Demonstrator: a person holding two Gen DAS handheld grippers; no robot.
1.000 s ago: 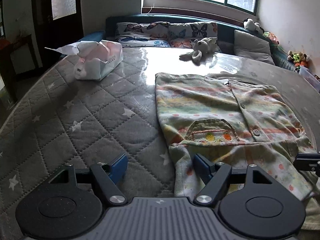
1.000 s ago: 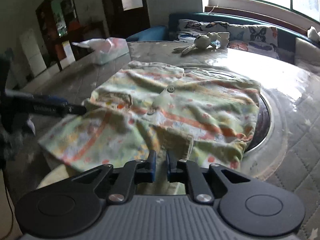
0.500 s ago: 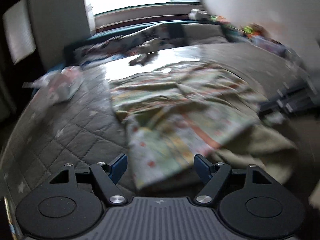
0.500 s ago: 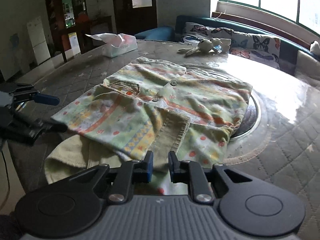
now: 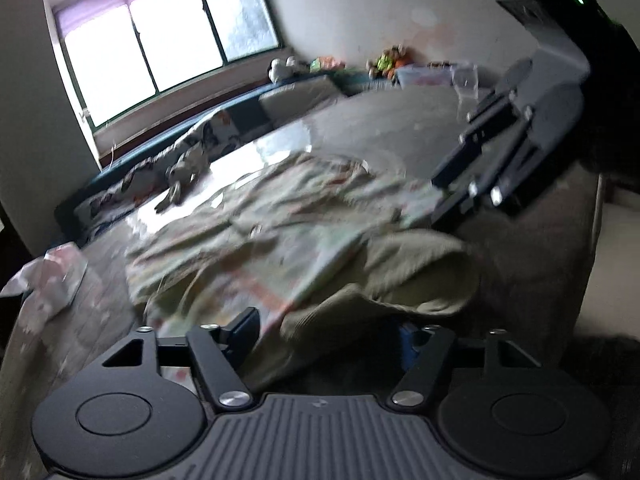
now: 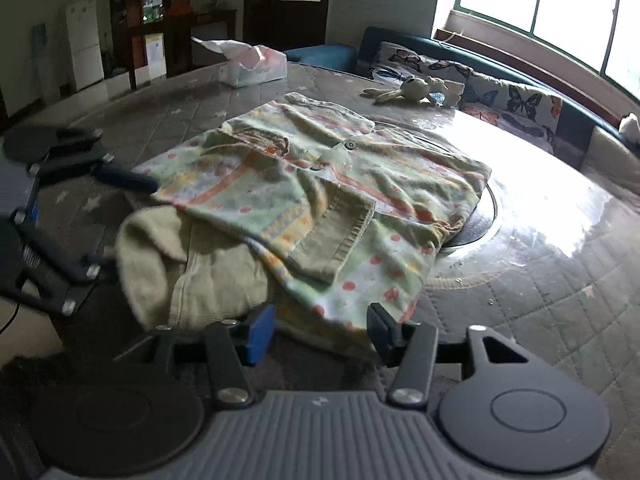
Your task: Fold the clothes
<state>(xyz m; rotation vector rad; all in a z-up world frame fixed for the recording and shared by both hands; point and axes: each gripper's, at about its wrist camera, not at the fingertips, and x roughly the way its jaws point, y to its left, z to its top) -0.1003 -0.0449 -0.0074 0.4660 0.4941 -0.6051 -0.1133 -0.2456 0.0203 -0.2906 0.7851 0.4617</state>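
A patterned child's shirt (image 6: 320,184) with green, orange and yellow print lies crumpled on the round quilted table (image 6: 540,280), with its plain beige inside (image 6: 192,272) hanging over the near edge. It shows blurred in the left wrist view (image 5: 280,232). My right gripper (image 6: 320,328) is open at the shirt's near hem, not holding it. My left gripper (image 5: 328,336) is open, with the beige cloth lying between its fingers. The left gripper also shows in the right wrist view (image 6: 60,208), at the shirt's left side. The right gripper shows in the left wrist view (image 5: 492,160).
A tissue box (image 6: 252,66) stands at the table's far left. A plush rabbit (image 6: 416,88) lies at the far side. A bench with butterfly cushions (image 6: 500,96) runs under the window. A glass turntable rim (image 6: 488,216) shows beside the shirt.
My right gripper has opened and let go of the shirt's hem. My left gripper has swung round to the shirt's left side, and the beige lower part now hangs over the table edge.
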